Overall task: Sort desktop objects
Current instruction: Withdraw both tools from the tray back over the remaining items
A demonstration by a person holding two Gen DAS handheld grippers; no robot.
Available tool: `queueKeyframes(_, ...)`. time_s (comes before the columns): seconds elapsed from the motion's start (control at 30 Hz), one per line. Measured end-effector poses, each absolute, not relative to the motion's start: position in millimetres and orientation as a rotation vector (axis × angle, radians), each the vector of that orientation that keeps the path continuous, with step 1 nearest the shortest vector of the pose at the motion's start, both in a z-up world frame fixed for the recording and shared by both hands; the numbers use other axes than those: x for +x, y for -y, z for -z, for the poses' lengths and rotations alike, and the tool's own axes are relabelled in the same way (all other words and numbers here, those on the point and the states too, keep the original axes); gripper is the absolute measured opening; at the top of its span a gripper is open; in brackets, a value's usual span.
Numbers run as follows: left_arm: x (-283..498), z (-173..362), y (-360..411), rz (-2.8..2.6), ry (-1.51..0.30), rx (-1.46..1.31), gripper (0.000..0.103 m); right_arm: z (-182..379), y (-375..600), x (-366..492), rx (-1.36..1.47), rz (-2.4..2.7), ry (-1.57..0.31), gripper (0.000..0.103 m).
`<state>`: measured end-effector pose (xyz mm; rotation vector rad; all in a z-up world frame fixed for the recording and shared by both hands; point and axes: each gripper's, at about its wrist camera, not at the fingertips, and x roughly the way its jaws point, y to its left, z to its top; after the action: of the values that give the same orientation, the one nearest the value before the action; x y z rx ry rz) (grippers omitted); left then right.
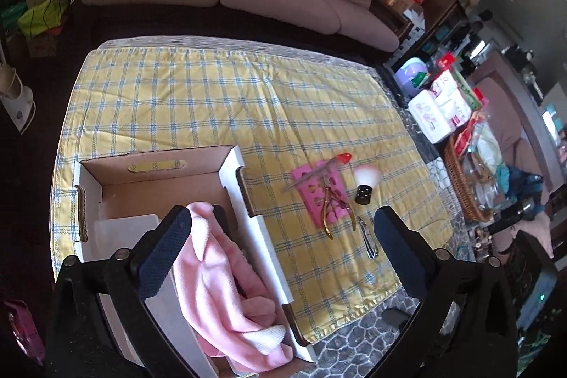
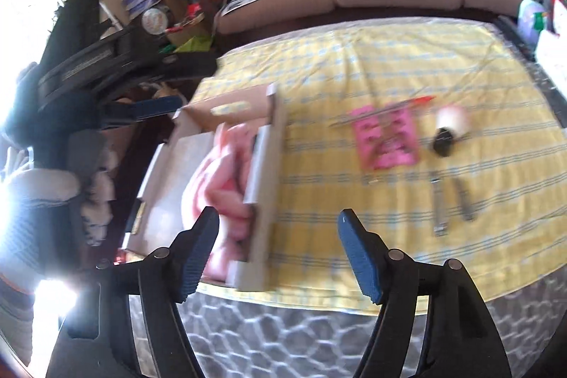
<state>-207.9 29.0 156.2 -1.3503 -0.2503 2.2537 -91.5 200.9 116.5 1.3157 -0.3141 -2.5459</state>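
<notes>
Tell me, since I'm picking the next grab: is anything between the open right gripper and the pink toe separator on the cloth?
Nothing visible blocks it. From the right gripper, only bare checked cloth lies before the pink toe separator. On top of the separator, though, rest a red-tipped stick and gold nippers.

Pink towel (image 1: 219,275) crumpled inside open cardboard box (image 1: 159,179); pink toe separator (image 1: 320,192), nippers (image 1: 335,204) on cloth.

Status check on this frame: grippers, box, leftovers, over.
Left gripper, right gripper open, empty. Pink fluffy cloth in cardboard box. Pink toe separator, gold nippers unsorted. Path clear.
</notes>
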Motion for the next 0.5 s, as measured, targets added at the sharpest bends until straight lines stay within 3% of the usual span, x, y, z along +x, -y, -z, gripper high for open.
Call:
queueKeyframes(0.07,-203.5,-161.4,-45.3,-2.244,0.218,-1.342,0.103,-122.6,-222.3,-92.9,1.325,2.605,0.299,0.079)
queueKeyframes(0.5,-185.1,-107.4,-165.9,-2.192,-0.033,-1.455,0.103,-128.0,-351.9,-87.9,1.371,2.823,0.331,0.080)
